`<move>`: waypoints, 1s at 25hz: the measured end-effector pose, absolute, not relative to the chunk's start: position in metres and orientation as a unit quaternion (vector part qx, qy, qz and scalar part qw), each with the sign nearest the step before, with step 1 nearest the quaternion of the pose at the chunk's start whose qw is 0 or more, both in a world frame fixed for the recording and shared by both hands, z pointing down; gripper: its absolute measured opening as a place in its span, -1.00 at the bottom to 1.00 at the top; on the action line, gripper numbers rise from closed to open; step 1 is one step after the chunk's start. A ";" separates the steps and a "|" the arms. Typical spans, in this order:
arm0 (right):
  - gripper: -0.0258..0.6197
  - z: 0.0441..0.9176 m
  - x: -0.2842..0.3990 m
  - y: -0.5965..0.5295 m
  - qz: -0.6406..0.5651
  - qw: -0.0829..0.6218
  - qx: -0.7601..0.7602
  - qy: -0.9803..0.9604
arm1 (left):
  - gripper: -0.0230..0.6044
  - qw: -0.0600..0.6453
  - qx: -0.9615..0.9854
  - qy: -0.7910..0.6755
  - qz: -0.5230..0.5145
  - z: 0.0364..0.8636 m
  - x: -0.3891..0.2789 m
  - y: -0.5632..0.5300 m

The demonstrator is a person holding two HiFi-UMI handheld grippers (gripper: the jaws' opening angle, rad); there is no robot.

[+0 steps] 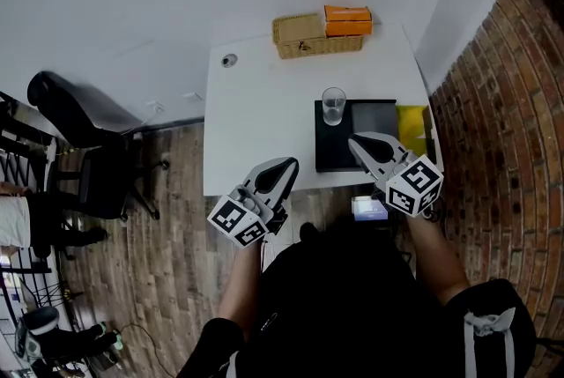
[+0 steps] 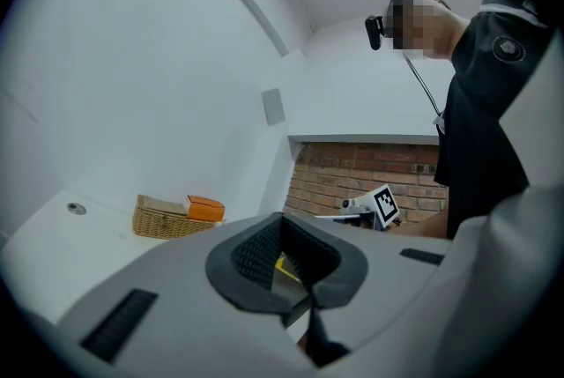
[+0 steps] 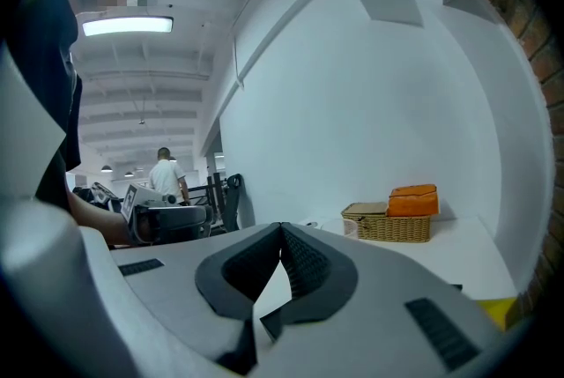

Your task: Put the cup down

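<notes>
One cup [image 1: 333,106], a clear, empty-looking glass tumbler, stands upright on the table [image 1: 264,103]. It rests on the far left corner of a black mat [image 1: 370,116], with nothing touching it. By my reading the put-down is already done, since the glass is on its base and neither tool holds it. What remains is to keep both tools clear of it. If the cup must go elsewhere, a hand-held gripper would first have to open, then come in level around the glass wall, which looks smooth and easy to tip.

At about 5 o'clock from the cup, near but apart, is the right hand-held gripper [image 1: 354,138]. Its own view shows the jaws closed together with nothing between the pads [image 3: 280,226]. At about 7 o'clock, over the table's near edge, is the left hand-held gripper [image 1: 289,163]. It is likewise pressed shut and empty in its own view [image 2: 282,218].

At 3 o'clock from the cup, past the mat, lies a yellow object [image 1: 411,125] that I cannot identify. Toward 12 o'clock, at the table's far edge, a wicker basket [image 1: 304,37] sits with an orange box [image 1: 347,20] on its right end. A brick wall [image 1: 502,103] runs along the table's 3 o'clock side, and a black office chair [image 1: 79,129] stands well off at 9 o'clock.
</notes>
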State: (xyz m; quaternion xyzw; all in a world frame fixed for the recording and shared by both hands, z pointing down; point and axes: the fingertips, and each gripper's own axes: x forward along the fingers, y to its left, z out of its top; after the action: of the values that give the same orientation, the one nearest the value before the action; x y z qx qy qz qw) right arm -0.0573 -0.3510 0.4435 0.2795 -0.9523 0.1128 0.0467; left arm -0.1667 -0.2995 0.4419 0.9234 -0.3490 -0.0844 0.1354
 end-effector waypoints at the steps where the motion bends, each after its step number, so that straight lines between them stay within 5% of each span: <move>1: -0.87 0.444 -0.056 -0.352 0.114 0.047 0.282 -0.951 | -0.90 0.135 0.924 -0.348 -0.084 0.442 -0.166 -0.300; 25: -0.87 0.453 -0.042 -0.351 0.096 0.069 0.311 -0.943 | -0.90 0.144 0.926 -0.340 -0.076 0.447 -0.157 -0.297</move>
State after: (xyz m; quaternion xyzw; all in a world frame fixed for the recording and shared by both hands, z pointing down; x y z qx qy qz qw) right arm -0.0422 -0.3511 0.4525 0.3107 -0.9431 0.0964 0.0688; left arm -0.1574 -0.2970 0.4475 0.9261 -0.3405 -0.0760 0.1436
